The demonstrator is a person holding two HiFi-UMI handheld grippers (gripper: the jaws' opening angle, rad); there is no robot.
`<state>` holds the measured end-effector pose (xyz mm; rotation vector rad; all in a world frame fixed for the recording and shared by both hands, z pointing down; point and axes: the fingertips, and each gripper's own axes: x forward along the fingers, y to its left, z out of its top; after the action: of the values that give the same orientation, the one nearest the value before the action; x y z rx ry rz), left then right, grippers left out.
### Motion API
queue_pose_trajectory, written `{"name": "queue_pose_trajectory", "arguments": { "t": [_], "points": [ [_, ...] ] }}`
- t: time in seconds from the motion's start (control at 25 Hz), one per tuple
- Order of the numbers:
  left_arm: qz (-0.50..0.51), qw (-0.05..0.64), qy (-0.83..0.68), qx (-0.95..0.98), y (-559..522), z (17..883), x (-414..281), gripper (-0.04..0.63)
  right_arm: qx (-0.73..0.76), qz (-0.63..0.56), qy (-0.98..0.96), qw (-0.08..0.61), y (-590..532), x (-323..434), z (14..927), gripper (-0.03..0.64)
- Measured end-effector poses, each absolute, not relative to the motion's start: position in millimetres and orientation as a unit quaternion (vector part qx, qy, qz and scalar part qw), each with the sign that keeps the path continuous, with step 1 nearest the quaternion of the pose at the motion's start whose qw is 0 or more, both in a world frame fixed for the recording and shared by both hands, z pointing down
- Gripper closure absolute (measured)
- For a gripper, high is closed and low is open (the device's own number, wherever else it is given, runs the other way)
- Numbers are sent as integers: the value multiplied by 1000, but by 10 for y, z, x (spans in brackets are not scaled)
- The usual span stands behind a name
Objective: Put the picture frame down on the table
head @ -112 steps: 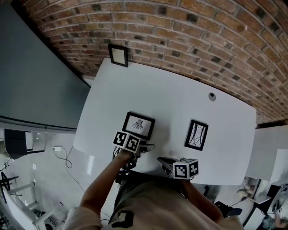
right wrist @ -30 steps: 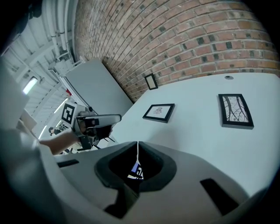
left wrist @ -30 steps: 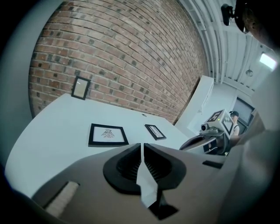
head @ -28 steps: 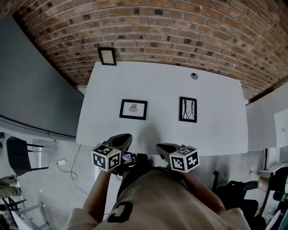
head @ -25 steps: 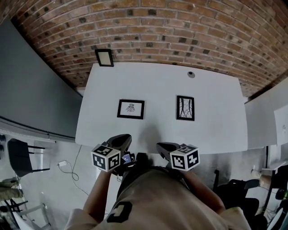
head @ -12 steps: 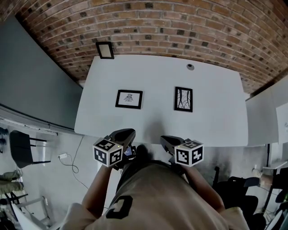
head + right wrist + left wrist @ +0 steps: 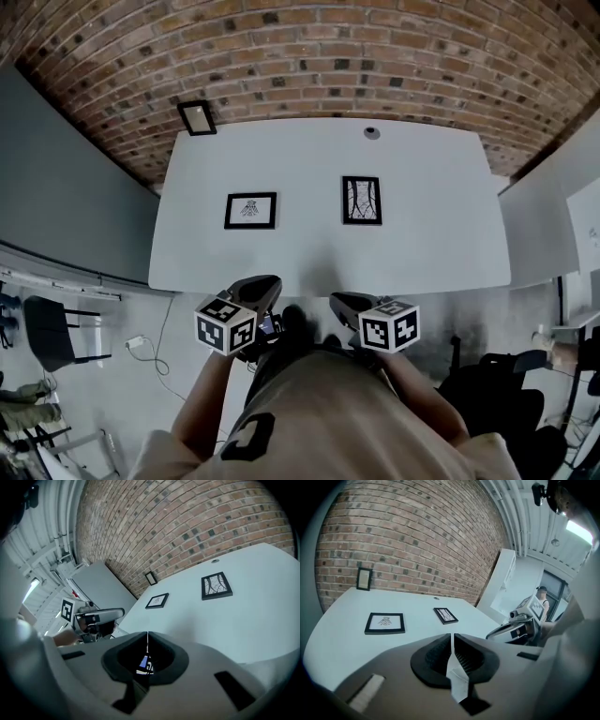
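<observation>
A black-framed landscape picture frame lies flat on the white rectangular table, left of centre, with a black-framed portrait picture frame flat beside it. The left gripper and the right gripper hover off the table's near edge, each with its jaws pressed together on nothing. Judging by this, the frame is already set down and nothing remains.

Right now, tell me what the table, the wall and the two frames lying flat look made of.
Table: smooth matt white top, likely laminate. Wall: bare red-brown brick, mortar joints visible. Left frame and right frame: thin black borders, wood or plastic, unclear.
</observation>
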<state>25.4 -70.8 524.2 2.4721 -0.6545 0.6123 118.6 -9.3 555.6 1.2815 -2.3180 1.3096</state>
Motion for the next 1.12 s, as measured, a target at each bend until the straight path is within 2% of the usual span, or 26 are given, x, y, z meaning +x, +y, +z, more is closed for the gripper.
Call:
{"name": "queue_pose_trajectory", "arguments": {
  "t": [0.32, 0.76, 1.12],
  "points": [
    [227, 239, -264, 906, -451, 5091, 282, 575, 396, 440, -803, 69, 154, 1103, 5448, 611],
    [206, 261, -359, 872, -158, 5004, -598, 575, 310, 438, -839, 93, 398, 440, 5418, 611],
    [220, 238, -292, 900, -22, 5078, -756, 575, 341, 444, -824, 89, 510, 66, 5433, 611]
  ]
}}
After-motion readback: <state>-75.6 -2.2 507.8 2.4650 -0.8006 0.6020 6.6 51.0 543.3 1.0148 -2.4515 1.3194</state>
